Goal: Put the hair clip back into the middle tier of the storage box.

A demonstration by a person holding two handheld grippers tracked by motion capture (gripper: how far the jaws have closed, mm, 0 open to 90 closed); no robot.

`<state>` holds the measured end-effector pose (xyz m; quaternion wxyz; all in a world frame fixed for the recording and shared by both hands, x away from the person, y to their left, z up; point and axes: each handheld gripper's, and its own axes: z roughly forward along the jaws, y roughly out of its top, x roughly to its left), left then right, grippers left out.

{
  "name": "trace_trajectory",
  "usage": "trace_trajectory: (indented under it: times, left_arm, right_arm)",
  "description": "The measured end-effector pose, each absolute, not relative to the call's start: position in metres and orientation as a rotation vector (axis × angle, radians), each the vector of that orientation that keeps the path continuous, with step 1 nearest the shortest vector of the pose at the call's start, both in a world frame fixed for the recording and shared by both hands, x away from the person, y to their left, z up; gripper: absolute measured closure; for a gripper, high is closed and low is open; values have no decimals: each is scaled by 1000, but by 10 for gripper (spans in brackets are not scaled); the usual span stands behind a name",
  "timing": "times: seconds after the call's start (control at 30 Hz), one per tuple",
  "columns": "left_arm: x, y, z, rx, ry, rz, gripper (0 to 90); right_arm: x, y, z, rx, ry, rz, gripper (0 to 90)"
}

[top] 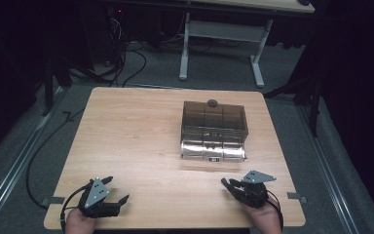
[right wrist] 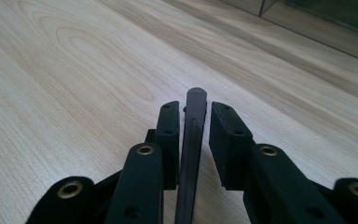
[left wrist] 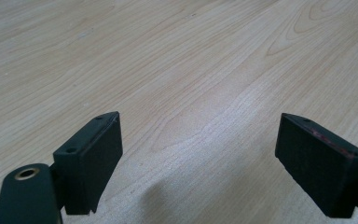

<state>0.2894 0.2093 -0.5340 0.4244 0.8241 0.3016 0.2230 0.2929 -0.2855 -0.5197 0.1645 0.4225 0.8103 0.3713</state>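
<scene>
The right gripper (right wrist: 189,135) loosely held a dark stick (right wrist: 192,140) (lower middle); it could slip out. The left gripper (left wrist: 198,158) gaped, holding nothing.

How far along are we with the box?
Nothing looks done: the box sits closed mid-table. In hand: a dark stick stands between the right gripper's jaws, with a slit beside it. The left gripper is open and empty. All box work remains.

Bare table (top: 126,131) left of, perhaps behind, box (top: 214,129)
</scene>
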Motion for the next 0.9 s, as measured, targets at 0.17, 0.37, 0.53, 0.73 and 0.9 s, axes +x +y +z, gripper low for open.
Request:
trace_trajectory:
  times: [0.17,0.37,0.53,0.73,0.9]
  left_arm:
    - [289,210,-534,2058,749,556,151]
    - [290,209,-534,2072,739,543,151]
    - [290,208,-534,2078,740,545,151]
    - [289,209,-534,2075,723,549,151]
    - [289,208,-534,2086,718,540,151]
  right_arm:
    - [293,-288,-519,1215,2288,1076,702]
    - [293,-288,-519,1220,2279,1076,680]
    - [294,-287,-517,1232,2288,1092,640]
    - [297,-292,-510,1292,2276,1084,631]
    - [296,-300,-507,1324,2295,1026,628]
